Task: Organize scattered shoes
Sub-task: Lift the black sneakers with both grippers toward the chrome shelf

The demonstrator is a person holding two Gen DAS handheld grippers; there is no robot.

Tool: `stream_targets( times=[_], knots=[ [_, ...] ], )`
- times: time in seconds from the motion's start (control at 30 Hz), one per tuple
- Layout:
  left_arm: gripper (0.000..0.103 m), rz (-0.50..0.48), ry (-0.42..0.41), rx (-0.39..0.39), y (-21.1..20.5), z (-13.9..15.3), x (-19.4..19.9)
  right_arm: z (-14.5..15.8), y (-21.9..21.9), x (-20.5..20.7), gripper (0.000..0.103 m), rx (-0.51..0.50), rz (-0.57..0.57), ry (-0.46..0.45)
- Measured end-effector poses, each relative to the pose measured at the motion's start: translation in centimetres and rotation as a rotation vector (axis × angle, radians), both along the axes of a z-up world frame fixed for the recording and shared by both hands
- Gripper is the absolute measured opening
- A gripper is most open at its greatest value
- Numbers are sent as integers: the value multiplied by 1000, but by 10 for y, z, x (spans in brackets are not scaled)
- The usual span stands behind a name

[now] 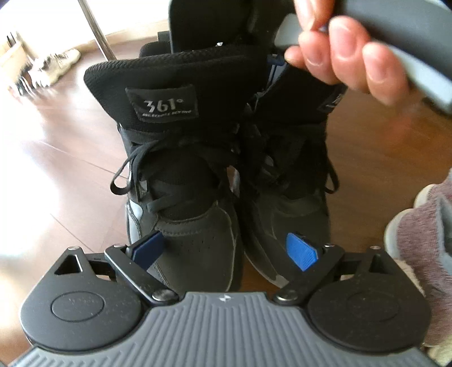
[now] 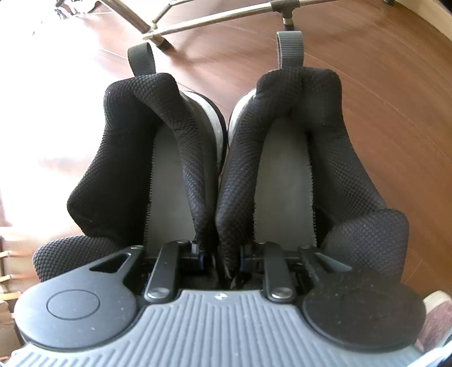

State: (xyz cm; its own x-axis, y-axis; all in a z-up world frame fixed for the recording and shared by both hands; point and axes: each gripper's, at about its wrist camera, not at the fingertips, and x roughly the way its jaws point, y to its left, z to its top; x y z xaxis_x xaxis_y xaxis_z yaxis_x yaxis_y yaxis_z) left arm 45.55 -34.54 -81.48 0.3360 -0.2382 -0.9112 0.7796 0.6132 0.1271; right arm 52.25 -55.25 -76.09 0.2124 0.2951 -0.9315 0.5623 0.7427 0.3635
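Note:
Two black high-top sneakers stand side by side on the wooden floor, toes toward the left wrist camera: the left shoe (image 1: pixel 180 158) shows a "361°" tongue label, the right shoe (image 1: pixel 291 180) touches it. My left gripper (image 1: pixel 226 251) is open, its blue pads just above the two toes. In the right wrist view my right gripper (image 2: pixel 220 255) is shut on the adjoining inner collars of both shoes (image 2: pixel 209 180), pinching them together from above. The hand with the right gripper (image 1: pixel 353 53) shows at the top right of the left wrist view.
A pale shoe (image 1: pixel 60 66) lies far off at the upper left by a metal pole (image 1: pixel 97 31). A pink fuzzy slipper (image 1: pixel 423 234) sits at the right edge. Metal stand legs (image 2: pixel 214 19) cross the floor beyond the shoe heels.

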Motion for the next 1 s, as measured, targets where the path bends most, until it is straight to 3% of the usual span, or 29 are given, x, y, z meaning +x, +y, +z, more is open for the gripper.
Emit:
stream_targets(
  times=[0.23, 0.5, 0.7, 1.0],
  knots=[
    [94, -64, -86, 33, 5, 23, -16, 32, -17, -16, 19, 35, -42, -30],
    [94, -88, -173, 4, -10, 70, -19, 91, -42, -33, 18, 65, -63, -74],
    [94, -113, -255, -24, -24, 118, -20, 154, -73, -45, 18, 64, -99, -116],
    [94, -153, -371, -99, -52, 211, -17, 283, -131, -57, 19, 14, -106, -204]
  ],
)
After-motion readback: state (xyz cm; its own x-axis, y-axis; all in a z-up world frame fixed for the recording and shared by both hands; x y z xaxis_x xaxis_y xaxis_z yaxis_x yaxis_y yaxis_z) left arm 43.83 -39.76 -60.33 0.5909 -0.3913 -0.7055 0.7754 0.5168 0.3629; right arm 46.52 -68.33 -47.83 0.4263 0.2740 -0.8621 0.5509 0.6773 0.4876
